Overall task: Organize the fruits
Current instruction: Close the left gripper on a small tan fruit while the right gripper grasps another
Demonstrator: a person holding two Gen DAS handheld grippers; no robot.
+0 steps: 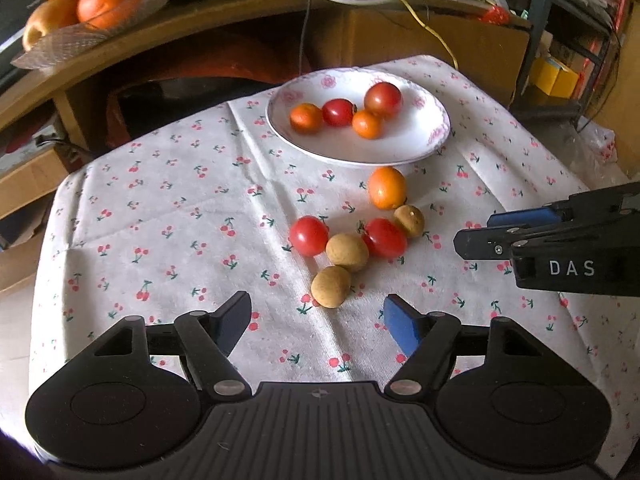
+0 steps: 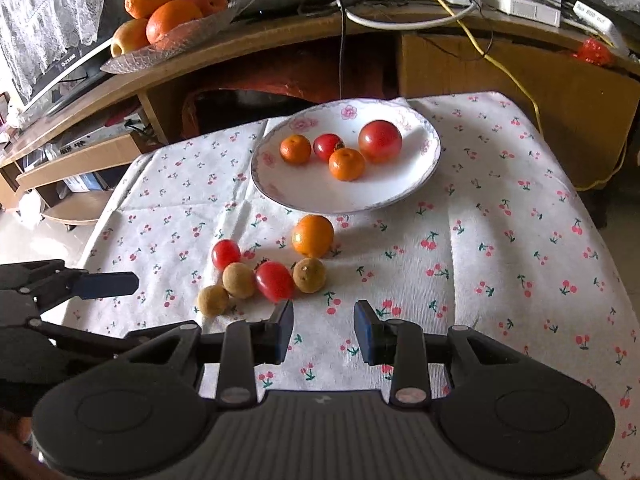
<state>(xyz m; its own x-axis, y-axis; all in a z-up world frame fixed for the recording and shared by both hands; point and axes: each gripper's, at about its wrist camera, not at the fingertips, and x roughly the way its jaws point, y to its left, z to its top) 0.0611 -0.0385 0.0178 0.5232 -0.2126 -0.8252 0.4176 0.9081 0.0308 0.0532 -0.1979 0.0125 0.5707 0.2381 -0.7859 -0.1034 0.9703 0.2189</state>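
A: Nearest item, left wrist view: left gripper [image 1: 318, 314], jaws standing wide apart, gripping nothing, one blue pad [image 1: 402, 326] facing in.

B: What is lying ahead of it?

A: Nearest longan [image 1: 331, 286], just beyond the fingertips and about midway between them. Tan, matte, round, so no long axis is mattering. Behind it are sitting a second longan [image 1: 347, 252], two glossy cherry tomatoes [image 1: 309, 235] [image 1: 384, 237], a third longan [image 1: 409, 221] and a small orange [image 1: 387, 187], all on the cherry-print cloth [image 1: 160, 208]. Farther ahead, the flowered plate [image 1: 400, 152] is holding four fruits.

B: Which hand is nearer?

A: Left, by my reading. Right gripper [image 1: 472, 232] is hovering off to that side.

B: Right wrist view?

A: Right gripper [image 2: 324, 326] is showing a narrow gap with nothing in it. That same longan [image 2: 212, 300] is lying ahead and to the left of its fingers, with the cluster spreading beyond.
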